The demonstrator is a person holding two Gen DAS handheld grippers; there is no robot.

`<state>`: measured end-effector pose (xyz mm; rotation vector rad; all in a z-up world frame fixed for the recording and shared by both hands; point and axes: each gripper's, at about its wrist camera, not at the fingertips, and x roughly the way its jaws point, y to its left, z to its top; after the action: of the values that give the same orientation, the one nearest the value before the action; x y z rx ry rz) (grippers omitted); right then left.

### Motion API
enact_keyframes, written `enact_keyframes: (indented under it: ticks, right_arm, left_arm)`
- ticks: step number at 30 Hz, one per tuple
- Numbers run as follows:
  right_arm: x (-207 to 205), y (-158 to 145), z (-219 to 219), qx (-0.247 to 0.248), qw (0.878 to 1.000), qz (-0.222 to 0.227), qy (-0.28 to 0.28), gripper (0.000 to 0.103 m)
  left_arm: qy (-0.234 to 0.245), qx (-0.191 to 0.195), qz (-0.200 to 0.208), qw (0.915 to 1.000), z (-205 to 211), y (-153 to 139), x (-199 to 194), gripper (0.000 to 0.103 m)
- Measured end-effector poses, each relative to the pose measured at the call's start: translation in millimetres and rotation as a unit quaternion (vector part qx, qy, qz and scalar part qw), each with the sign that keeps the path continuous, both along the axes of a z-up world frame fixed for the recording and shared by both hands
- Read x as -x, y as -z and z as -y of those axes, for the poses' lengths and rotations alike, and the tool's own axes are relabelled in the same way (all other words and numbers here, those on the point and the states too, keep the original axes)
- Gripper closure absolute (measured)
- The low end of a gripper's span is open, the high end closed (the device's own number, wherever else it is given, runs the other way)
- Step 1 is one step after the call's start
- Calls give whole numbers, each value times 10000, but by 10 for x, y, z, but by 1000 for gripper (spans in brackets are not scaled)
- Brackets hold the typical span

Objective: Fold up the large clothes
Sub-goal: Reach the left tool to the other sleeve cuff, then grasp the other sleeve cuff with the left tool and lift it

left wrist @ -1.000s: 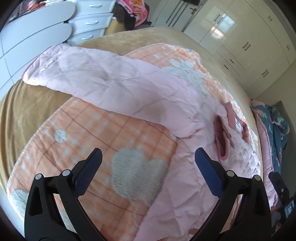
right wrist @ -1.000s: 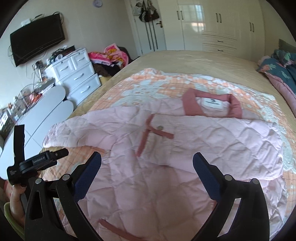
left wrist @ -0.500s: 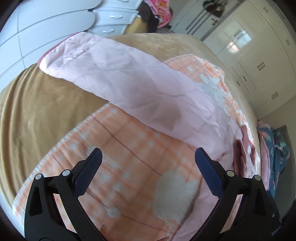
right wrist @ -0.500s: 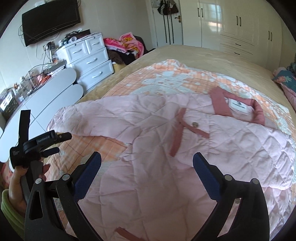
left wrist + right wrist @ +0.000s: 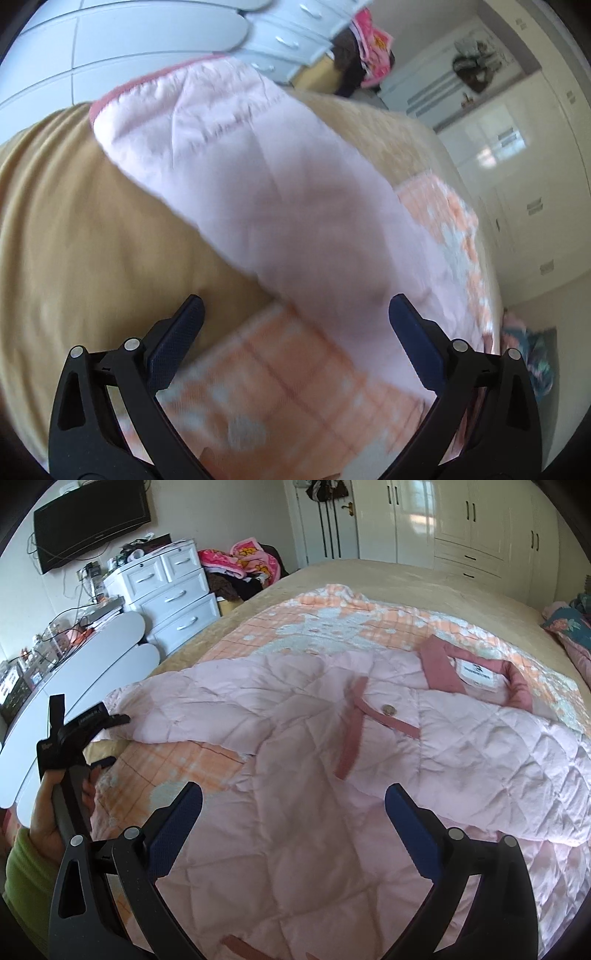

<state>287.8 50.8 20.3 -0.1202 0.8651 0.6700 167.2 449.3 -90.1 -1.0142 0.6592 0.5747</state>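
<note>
Left-wrist view motion-blurred; jacket [image 5: 369, 775] hem cut off.

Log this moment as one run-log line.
stage: reaching for sleeve | left claw: open, near sleeve cuff | right claw: open, above jacket | jacket: spread on bed, unfolded

Both claws: black plastic frames, silver pivot screws, textured navy pads [image 5: 176, 341]. Left claw [image 5: 101, 738] has white lettering on top; lime-green sleeve [image 5: 20, 871] at wrist.
</note>
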Motion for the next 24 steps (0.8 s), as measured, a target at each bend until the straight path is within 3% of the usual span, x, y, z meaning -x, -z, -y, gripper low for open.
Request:
enact_keyframes:
  ticks: [8, 10, 12, 15, 19, 24]
  right_arm:
    - [-9, -56, 252, -123, 9998, 16, 163, 4]
    - [-1, -70, 313, -161, 9997, 13, 195, 4]
    - [8, -89, 388, -194, 9995, 33, 229, 4]
    - [35, -114, 491, -227, 9994, 92, 252, 4]
    - [42, -156, 637, -342, 9987, 121, 356, 4]
    - [92, -332, 829, -591, 9972, 229, 406, 4]
  left_arm:
    - [-413, 93, -224, 9989, -381, 28, -156, 10]
    - [-548, 66, -290, 9981, -432, -15, -146, 30]
    - [-668, -24, -241, 9975, -436, -88, -91, 74]
    - [-610, -344, 85, 9975, -349, -335, -5, 86]
    - [-374, -880, 376, 9947, -114, -795, 44, 88]
    - [-188, -1244, 652, 9899, 118, -1282, 14, 91]
